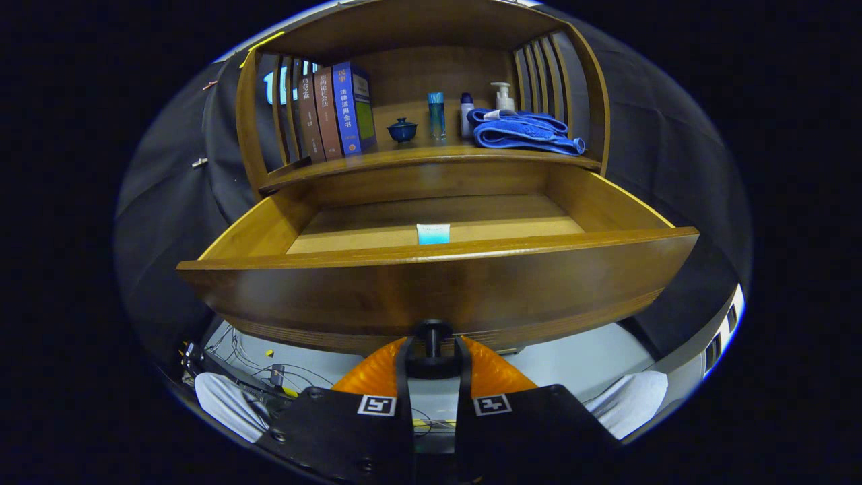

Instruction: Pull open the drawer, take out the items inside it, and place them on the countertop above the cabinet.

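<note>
The wooden drawer (438,283) stands pulled out toward me, its curved front panel just ahead of my fingers. My gripper (433,350) is shut on the drawer's dark knob (433,335), with a finger pressing on each side. Inside the drawer a small pale blue and white item (432,233) lies near the front wall. Above the drawer runs the cabinet's countertop (431,158), a shelf-like wooden surface.
On the countertop stand several books (335,111) at the left, a small blue lidded cup (402,129), a blue tube (436,116), two bottles (502,96) and a folded blue towel (522,131). Cables (269,367) lie on the floor below.
</note>
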`<act>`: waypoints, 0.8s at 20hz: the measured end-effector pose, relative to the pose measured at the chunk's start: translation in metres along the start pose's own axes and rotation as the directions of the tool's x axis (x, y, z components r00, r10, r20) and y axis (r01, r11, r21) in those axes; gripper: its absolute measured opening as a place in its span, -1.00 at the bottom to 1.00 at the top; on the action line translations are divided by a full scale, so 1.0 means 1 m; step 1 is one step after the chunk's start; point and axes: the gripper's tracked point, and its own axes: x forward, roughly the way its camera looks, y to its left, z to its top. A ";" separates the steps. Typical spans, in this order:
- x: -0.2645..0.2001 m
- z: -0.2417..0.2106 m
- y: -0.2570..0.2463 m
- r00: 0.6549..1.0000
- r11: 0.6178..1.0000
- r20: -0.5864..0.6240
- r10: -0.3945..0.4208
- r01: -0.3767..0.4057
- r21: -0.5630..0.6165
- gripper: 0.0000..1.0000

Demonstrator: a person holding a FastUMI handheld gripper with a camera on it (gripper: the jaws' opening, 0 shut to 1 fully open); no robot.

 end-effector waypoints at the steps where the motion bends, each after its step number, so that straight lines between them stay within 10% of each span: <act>1: 0.000 0.003 0.000 1.000 1.000 0.016 -0.001 0.001 0.004 -0.46; 9: -0.010 -0.004 -0.004 0.999 1.000 -0.032 -0.019 0.019 -0.010 -0.09; 12: -0.024 -0.007 -0.014 0.998 0.999 -0.047 -0.048 0.049 0.008 0.98; 16: -0.062 0.027 -0.006 1.000 1.000 -0.013 0.005 -0.005 0.030 0.98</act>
